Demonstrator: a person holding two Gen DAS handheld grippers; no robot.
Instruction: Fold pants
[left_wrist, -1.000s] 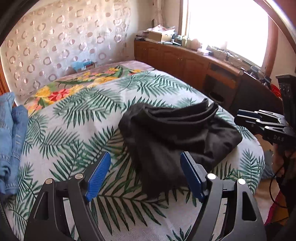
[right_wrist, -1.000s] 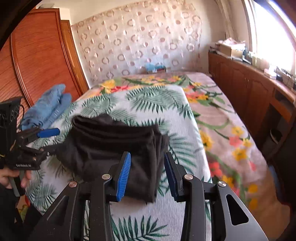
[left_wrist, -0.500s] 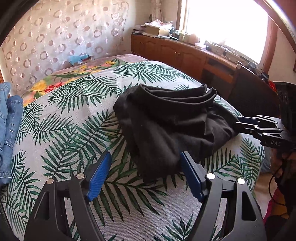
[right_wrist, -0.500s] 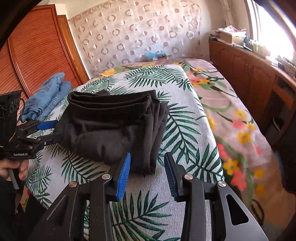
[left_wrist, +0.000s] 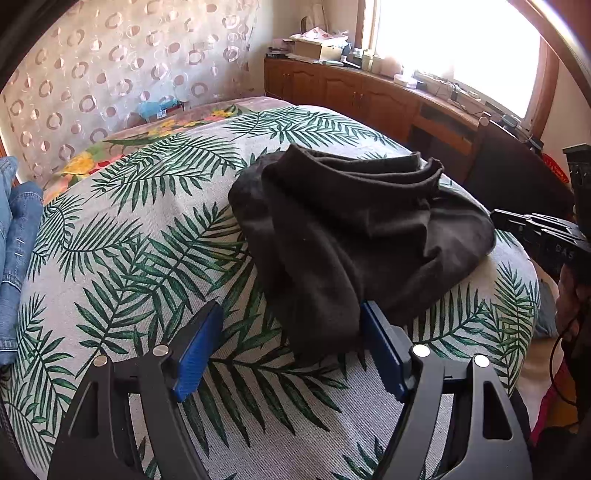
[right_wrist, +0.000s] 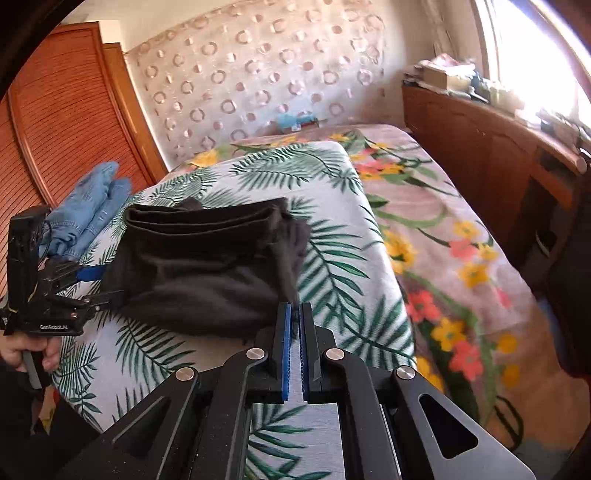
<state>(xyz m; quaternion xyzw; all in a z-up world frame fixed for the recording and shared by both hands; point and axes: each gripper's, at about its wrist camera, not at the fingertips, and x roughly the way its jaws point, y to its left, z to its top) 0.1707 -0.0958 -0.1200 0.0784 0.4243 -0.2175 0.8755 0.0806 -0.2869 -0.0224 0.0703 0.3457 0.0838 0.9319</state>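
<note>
The bed (right_wrist: 424, 236) carries a palm-leaf cover (left_wrist: 147, 258) laid over a floral sheet (right_wrist: 443, 258), which shows along one side edge and at the far end. Black pants (left_wrist: 351, 229) lie bunched in folds near the bed's near edge. Blue jeans (right_wrist: 88, 206) rest by the opposite side edge. A small blue item (right_wrist: 295, 120), perhaps a packet, sits at the far end.

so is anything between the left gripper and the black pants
Nothing visible. The left gripper is open with the near end of the black pants already between its fingers; only the palm-leaf bedspread lies underneath.
</note>
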